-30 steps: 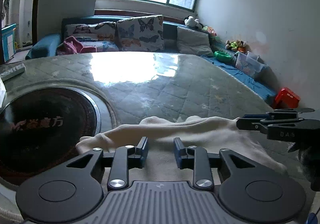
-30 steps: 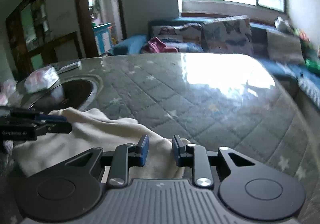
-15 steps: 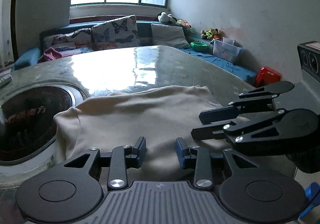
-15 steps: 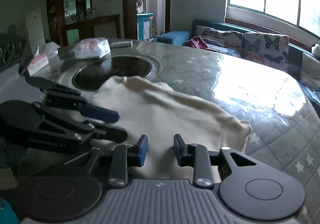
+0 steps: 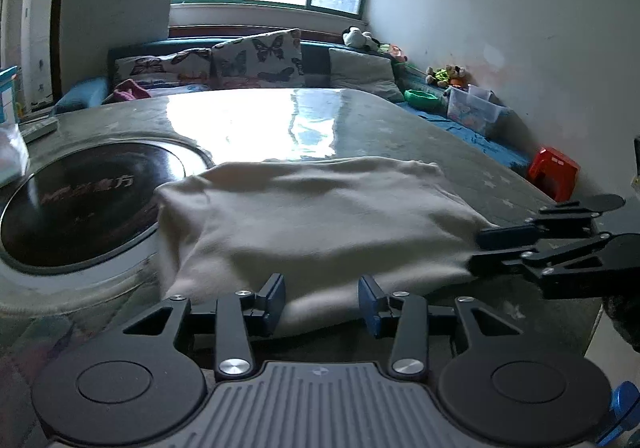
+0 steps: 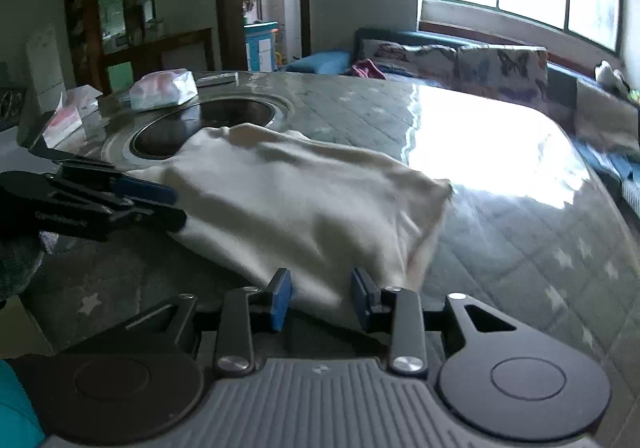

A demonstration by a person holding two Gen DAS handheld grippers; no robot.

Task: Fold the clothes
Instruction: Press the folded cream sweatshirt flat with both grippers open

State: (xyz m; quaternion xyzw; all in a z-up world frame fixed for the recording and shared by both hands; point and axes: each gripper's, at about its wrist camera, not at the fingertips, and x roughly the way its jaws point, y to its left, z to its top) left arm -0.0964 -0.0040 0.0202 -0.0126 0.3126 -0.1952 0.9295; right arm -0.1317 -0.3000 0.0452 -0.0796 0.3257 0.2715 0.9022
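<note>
A cream garment point(image 5: 320, 224) lies folded in a flat rectangle on the quilted table cover, its far left corner reaching the round black plate. My left gripper point(image 5: 322, 300) sits at its near edge with the jaws opening; the hem lies between the blue pads, which do not press on it. My right gripper point(image 6: 318, 298) is at the near right corner of the garment point(image 6: 304, 207), jaws also opening, cloth between the pads but loose. Each gripper shows in the other's view: the right gripper point(image 5: 500, 248) at the right corner, the left gripper point(image 6: 160, 203) at the left edge.
A round black inset plate point(image 5: 80, 207) sits left of the garment. Tissue packs point(image 6: 164, 89) and a remote lie at the table's far left. Beyond the table point(image 5: 460, 151) stand a sofa with butterfly cushions point(image 5: 256, 59), a red stool point(image 5: 554, 171) and a clear box.
Both grippers drew back toward the table's near edge and their jaws widened. The garment, bunched under them a second ago, now lies spread in a flat fold ahead of them.
</note>
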